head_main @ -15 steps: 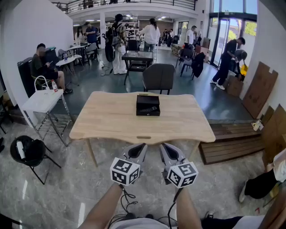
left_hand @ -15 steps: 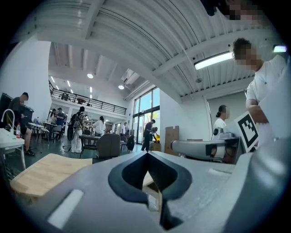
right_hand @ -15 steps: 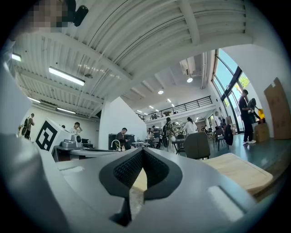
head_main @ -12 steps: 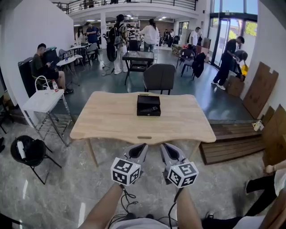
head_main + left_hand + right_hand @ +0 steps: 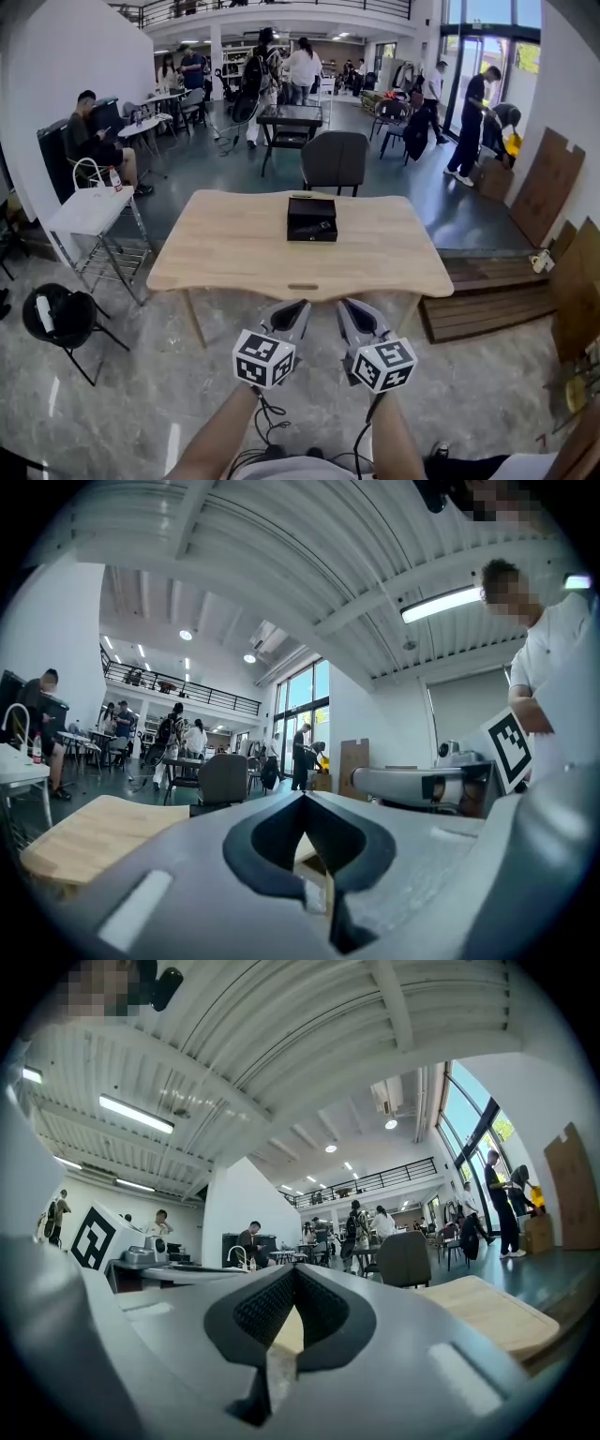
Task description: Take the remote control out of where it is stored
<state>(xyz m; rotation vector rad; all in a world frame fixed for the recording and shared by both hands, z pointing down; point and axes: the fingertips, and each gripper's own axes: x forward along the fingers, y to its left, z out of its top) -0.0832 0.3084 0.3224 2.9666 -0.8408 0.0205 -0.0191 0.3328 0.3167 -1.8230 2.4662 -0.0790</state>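
Note:
A black open box (image 5: pixel 310 219) sits on the far middle of the light wooden table (image 5: pixel 234 253). A dark remote control (image 5: pixel 317 228) lies inside it. My left gripper (image 5: pixel 292 307) and right gripper (image 5: pixel 349 307) hang side by side in front of the table's near edge, well short of the box. Both point level toward the table. In the left gripper view the left gripper's (image 5: pixel 302 799) jaws meet at the tips with nothing between them. The right gripper (image 5: pixel 293 1269) in its own view is shut and empty too.
A grey chair (image 5: pixel 333 161) stands behind the table. At the left are a white side table (image 5: pixel 89 211) and a black stool (image 5: pixel 56 317). A low wooden platform (image 5: pixel 487 291) lies at the right. Several people stand or sit in the hall beyond.
Both grippers have stayed in place. People at the back of the hall have walked on, and the person at the lower right edge has left the view.

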